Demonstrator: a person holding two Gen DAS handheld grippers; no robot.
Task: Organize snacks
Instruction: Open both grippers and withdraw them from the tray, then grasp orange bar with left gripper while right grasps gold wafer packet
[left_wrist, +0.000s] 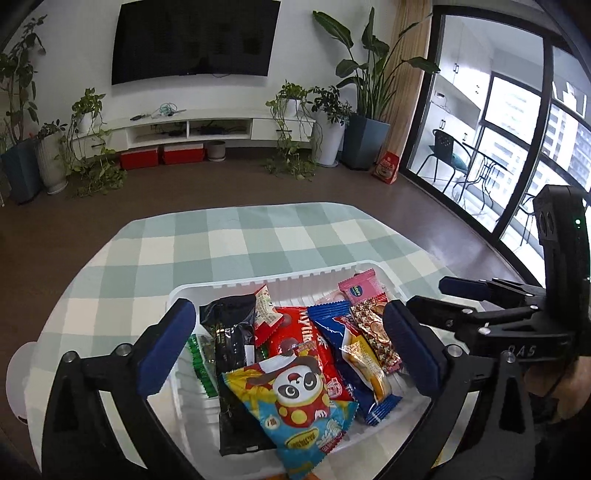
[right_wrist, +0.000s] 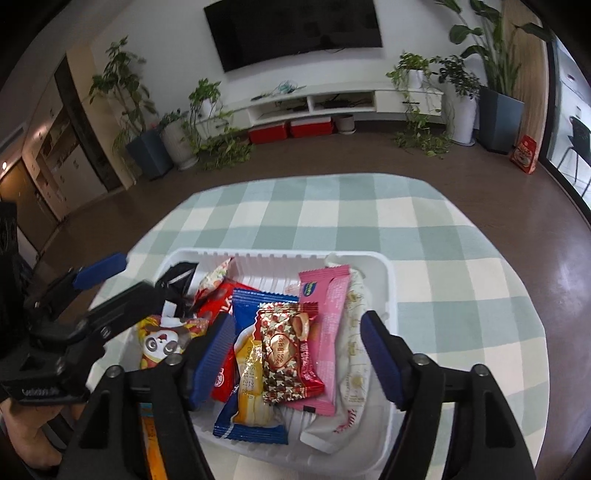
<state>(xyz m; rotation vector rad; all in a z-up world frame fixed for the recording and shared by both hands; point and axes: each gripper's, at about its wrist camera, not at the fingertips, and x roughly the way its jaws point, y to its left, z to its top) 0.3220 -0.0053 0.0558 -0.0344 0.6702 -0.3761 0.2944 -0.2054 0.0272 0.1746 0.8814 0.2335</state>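
Snacks piled loose in the white tray (left_wrist: 173, 295) on the checked cloth, both tools hovering over them. Left gripper (left_wrist: 284, 347) spread wide, nothing held, above the panda packet (left_wrist: 295, 402) at the near rim. Right gripper (right_wrist: 299, 358) gapes empty over the gold-and-red candy (right_wrist: 286, 354) and pink wrapper (right_wrist: 328, 332). Risk: slick overlapping wrappers, so one pinch could drag two, or nudge the panda packet out.

Home living room: wall TV (left_wrist: 194, 38), houseplants (left_wrist: 369, 70).
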